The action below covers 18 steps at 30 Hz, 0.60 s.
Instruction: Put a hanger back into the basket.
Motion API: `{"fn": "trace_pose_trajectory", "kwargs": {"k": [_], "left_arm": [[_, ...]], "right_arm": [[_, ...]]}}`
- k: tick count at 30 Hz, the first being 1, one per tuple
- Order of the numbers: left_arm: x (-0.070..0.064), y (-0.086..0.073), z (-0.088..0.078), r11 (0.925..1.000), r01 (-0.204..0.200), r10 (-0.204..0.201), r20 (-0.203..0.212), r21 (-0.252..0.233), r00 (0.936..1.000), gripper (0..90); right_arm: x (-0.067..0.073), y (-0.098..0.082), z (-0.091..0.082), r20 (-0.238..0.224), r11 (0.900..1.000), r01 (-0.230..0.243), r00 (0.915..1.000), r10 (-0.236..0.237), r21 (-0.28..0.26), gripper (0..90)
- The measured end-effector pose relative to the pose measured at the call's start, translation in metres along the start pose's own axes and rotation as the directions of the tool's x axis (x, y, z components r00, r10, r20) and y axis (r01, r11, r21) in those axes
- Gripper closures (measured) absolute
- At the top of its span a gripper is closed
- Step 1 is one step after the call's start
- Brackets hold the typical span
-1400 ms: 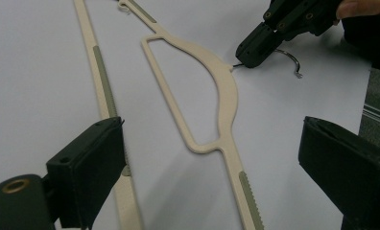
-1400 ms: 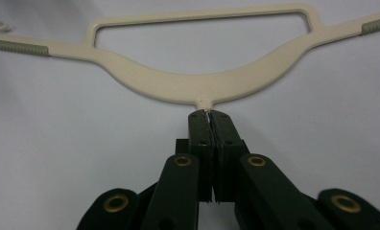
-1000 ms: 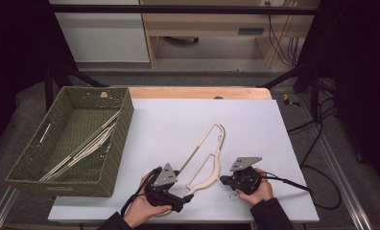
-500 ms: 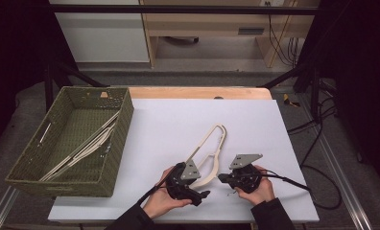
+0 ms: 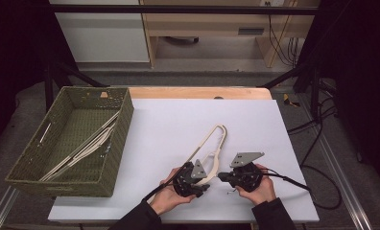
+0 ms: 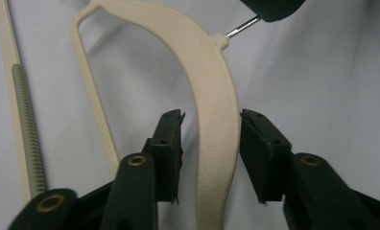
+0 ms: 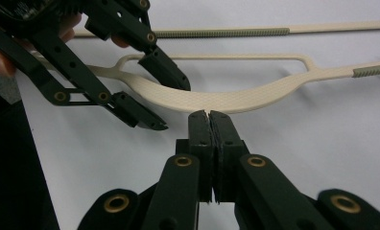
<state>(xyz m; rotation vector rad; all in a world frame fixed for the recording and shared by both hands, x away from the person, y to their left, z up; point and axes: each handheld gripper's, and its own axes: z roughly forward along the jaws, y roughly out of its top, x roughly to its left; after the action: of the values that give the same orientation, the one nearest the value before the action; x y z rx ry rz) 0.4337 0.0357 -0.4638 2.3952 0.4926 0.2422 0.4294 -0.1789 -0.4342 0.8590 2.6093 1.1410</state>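
Between the left hand-held gripper's [image 6: 211, 158] parted jaws lies the cream hanger's [image 6: 212, 100] arm.

high view looks down from above; gripper views sit close — both share the hanger [image 6: 212, 91].

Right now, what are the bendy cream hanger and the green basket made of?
The cream hanger looks like matte plastic: one moulded piece with a fine dimpled texture on its broad arm. Its thin metal-looking hook stem is at the neck. The green basket looks woven, maybe wicker or plastic cord, judging by its criss-cross walls; which one is hard to tell.
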Motion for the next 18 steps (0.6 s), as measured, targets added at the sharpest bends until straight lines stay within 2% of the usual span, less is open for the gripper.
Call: {"fn": "trace_pose_trajectory", "kwargs": {"k": [5, 12, 16, 18], "left_arm": [[0.001, 0.000, -0.001, 0.9999, 0.010, -0.010, 0.005, 0.010, 0.9999, 72.6], [-0.002, 0.002, -0.005, 1.0000, 0.001, -0.001, -0.020, 0.009, 0.9998, 73.6], [-0.003, 0.002, -0.008, 1.0000, -0.001, 0.001, -0.021, 0.009, 0.9998, 74.1], [-0.004, 0.003, -0.010, 1.0000, 0.005, -0.005, -0.019, 0.000, 0.9998, 74.5]], "right_arm": [[0.003, 0.003, -0.003, 0.006, 1.000, -0.005, 1.0000, 0.005, -0.013, 89.4], [0.003, 0.003, -0.006, 0.007, 1.000, 0.010, 0.9999, -0.010, -0.029, 87.7], [0.003, 0.005, -0.016, 0.001, 0.995, -0.003, 1.0000, 0.003, -0.097, 75.7], [0.001, 0.007, -0.026, 0.006, 0.987, -0.021, 0.9997, 0.022, -0.161, 65.9]]}}
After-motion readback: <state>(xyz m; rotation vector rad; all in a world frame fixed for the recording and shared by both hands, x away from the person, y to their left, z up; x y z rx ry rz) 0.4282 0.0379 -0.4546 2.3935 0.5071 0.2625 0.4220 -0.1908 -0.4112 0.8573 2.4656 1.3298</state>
